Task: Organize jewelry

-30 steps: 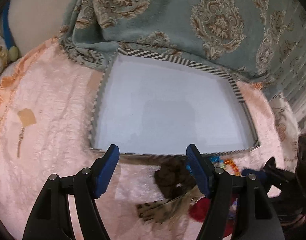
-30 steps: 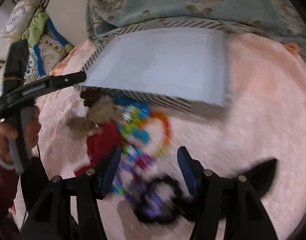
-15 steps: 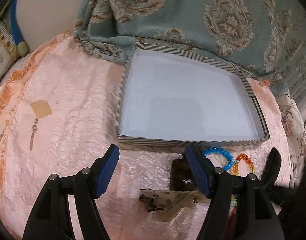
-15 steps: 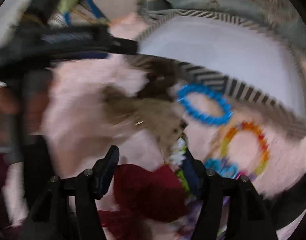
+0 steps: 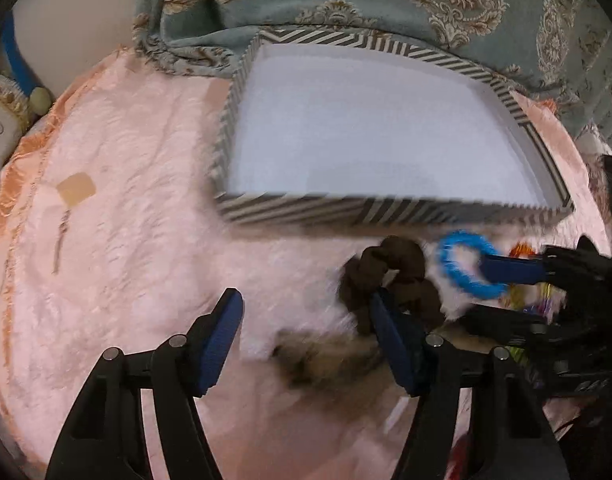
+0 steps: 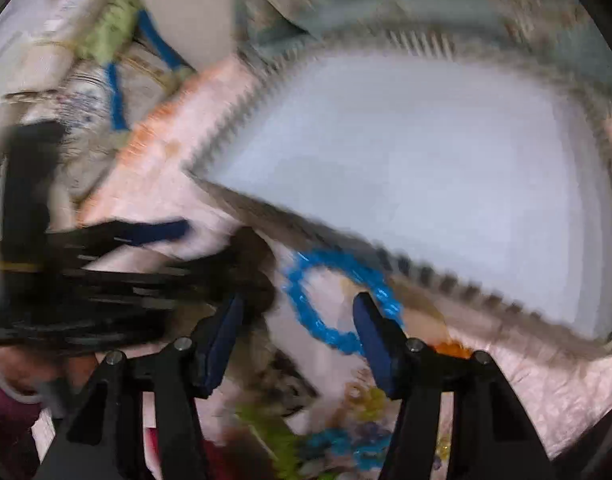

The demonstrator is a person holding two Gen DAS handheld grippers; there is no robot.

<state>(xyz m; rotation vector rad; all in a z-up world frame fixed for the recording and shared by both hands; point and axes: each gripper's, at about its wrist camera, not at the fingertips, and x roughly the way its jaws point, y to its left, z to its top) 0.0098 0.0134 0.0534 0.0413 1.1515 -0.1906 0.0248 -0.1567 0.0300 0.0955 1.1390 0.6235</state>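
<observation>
A shallow striped box (image 5: pixel 385 204) with a white inside (image 6: pixel 425 184) lies on the pink cloth. A blue bead bracelet (image 5: pixel 451 268) lies just in front of its near wall; it also shows in the right wrist view (image 6: pixel 306 312). A dark brown scrunchie (image 5: pixel 401 264) lies left of it. My left gripper (image 5: pixel 306 312) is open, its right finger beside the scrunchie. My right gripper (image 6: pixel 298 316) is open with its fingers either side of the blue bracelet; one finger (image 5: pixel 509 270) reaches over the ring in the left wrist view.
A teal patterned blanket (image 5: pixel 385 0) lies behind the box. A tan patterned scrunchie (image 5: pixel 325 360) lies below the brown one. More coloured beads (image 6: pixel 345 440) lie near the right gripper, blurred. Cushions (image 6: pixel 86 40) are at the far left.
Both grippers moved in toward the jewelry pile. The right gripper swung from the red and tan items to straddle the blue bracelet. The left gripper shifted right, closer to the brown scrunchie.
</observation>
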